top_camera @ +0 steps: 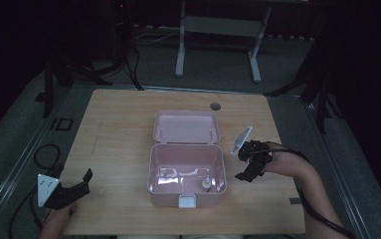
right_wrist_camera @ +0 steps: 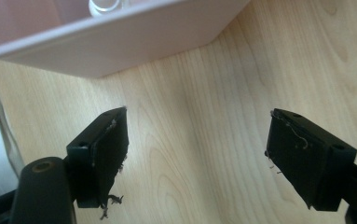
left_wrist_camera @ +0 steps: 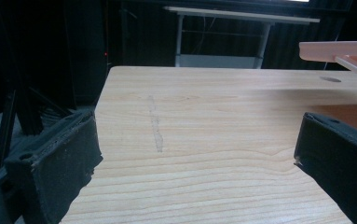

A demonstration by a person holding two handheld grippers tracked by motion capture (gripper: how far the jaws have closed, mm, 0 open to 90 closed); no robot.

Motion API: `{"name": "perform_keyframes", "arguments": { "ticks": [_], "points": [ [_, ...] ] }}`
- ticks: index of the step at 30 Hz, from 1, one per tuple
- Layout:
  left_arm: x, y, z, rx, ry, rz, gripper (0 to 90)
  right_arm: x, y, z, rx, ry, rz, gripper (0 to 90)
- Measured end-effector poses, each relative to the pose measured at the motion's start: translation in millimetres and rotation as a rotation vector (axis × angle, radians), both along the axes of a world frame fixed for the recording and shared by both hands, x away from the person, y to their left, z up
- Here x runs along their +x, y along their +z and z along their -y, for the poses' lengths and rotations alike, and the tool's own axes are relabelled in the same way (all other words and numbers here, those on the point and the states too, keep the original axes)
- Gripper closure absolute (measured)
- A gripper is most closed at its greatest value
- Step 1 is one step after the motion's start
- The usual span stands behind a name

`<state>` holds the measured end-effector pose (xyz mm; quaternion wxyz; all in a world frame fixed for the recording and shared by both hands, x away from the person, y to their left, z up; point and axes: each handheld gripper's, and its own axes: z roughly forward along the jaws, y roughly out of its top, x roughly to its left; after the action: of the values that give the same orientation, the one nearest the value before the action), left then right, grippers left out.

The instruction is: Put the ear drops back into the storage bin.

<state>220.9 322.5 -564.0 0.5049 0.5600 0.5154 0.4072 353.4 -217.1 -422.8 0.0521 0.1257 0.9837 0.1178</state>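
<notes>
Your right gripper (top_camera: 250,167), jaws apart and empty, hovers just beside the open pink box (top_camera: 186,198) (a small bottle (top_camera: 206,183) sits inside). Left gripper (top_camera: 73,189) waits apart. Next, likely dip into the box.

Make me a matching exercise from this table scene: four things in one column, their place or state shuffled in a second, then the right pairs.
Things:
1. pink box
2. box lid
3. left gripper
4. right gripper

Place or state:
A. jaws open, at the table's near left corner
B. swung back, lying flat behind
C. jaws open, just right of the box
D. open at mid-table, small items inside

Pairs: 1-D, 2-B, 3-A, 4-C
</notes>
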Motion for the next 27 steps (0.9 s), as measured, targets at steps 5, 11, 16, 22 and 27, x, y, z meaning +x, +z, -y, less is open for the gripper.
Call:
{"name": "perform_keyframes", "arguments": {
  "ticks": [5,11,16,22,27],
  "points": [
    [-0.1,0.0,0.0,0.000,-0.002,0.001,0.4,0.5,-19.9,11.0,0.037,-0.032,-0.009,20.4],
    [-0.2,-0.1,0.0,-0.001,-0.001,0.003,0.4,0.4,-44.1,26.5,0.063,-0.075,-0.036,20.3],
    [-0.1,-0.1,0.1,0.000,0.000,0.002,0.4,-1.3,-56.1,38.8,0.080,-0.113,-0.019,20.2],
    [-0.2,-0.1,0.2,0.000,0.000,0.002,0.4,-4.9,-69.1,53.4,0.112,-0.174,0.019,20.1],
    [-0.1,0.0,0.1,0.000,0.000,0.001,0.4,-8.7,-80.5,63.6,0.143,-0.230,0.052,19.6]
  ]
}}
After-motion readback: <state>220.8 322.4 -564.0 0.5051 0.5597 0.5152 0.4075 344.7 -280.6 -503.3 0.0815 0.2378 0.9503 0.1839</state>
